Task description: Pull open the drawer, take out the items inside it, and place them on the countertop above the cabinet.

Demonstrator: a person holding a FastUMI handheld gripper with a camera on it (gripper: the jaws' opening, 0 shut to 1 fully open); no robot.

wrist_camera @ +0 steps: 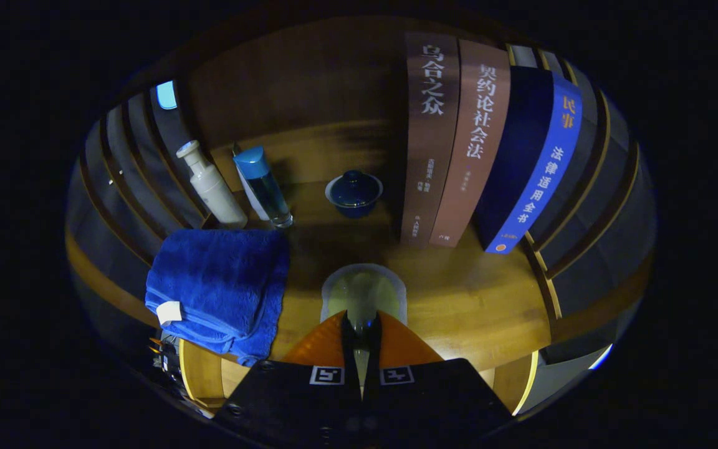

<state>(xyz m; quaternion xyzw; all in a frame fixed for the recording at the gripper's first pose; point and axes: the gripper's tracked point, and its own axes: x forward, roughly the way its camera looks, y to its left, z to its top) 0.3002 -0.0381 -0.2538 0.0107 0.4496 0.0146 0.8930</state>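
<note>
A pale translucent cup (364, 293) is gripped between the nearly closed claw (362, 330) fingers, low over the wooden counter (471, 305). It should be lowered level, clear of the folded blue towel (219, 287) at 9 o'clock and the upright books (459, 143) at 1 o'clock.

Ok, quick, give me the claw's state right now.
Claw: fingers nearly together, pinching the rim of a clear cup above the countertop.
</note>
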